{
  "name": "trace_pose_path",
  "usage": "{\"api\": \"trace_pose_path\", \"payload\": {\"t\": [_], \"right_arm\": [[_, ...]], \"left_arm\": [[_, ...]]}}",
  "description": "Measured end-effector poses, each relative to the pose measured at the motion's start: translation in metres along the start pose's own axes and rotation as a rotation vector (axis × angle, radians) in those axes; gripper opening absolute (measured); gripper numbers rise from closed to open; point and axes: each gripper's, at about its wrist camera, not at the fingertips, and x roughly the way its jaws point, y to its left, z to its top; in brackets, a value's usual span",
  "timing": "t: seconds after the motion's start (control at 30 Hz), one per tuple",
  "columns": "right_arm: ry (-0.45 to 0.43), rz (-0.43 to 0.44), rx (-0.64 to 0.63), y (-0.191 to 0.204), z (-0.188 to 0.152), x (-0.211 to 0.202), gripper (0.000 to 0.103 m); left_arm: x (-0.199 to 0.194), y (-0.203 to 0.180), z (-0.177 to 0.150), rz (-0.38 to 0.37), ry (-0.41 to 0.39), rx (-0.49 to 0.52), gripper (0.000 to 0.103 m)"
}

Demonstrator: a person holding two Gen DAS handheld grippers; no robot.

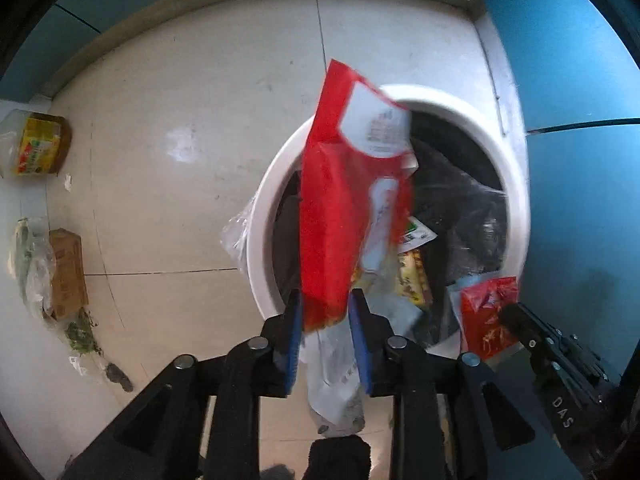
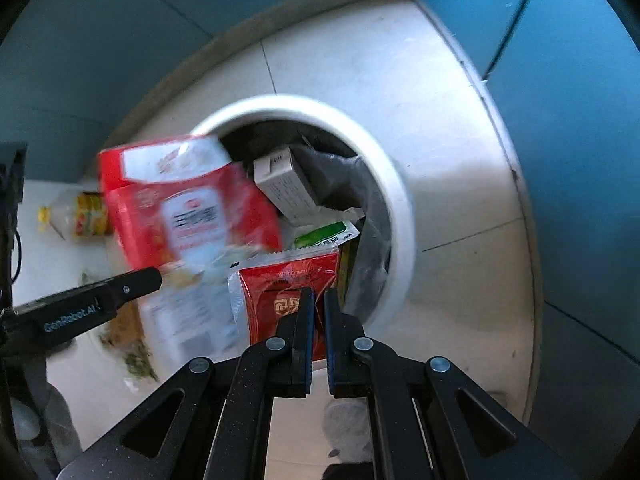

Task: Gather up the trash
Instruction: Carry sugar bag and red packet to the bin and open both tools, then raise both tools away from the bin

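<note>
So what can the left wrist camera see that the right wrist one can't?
Only the left view shows the brown carton on the floor in full, with a clear plastic bag beside it. Only the right view shows the grey box and the green-edged packet inside the bin. Both show the white bin, the large red bag between the left tool's fingers, the small red packet pinched by the right tool, and the yellow-labelled bottle.

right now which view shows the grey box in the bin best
The right wrist view: the grey box lies on top of the trash inside the white bin, fully visible. In the left wrist view, the large red packet in the left gripper hides it.
</note>
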Motion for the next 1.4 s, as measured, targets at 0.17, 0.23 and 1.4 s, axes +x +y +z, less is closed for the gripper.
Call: {"api": "trace_pose_path", "payload": {"t": [0.17, 0.23, 1.4], "right_arm": [[0.005, -0.051, -0.003, 0.007, 0.007, 0.011, 0.060], [-0.013, -0.064, 0.001, 0.009, 0.006, -0.002, 0.073], [-0.474, -0.012, -0.366, 0.090, -0.321, -0.662, 0.103]], "left_arm": [[-0.018, 0.004, -0.006, 0.006, -0.060, 0.006, 0.103], [-0.032, 0.003, -0.007, 0.020, -0.084, 0.001, 0.103], [-0.562, -0.051, -0.452, -0.033, -0.688, -0.122, 0.103]]}}
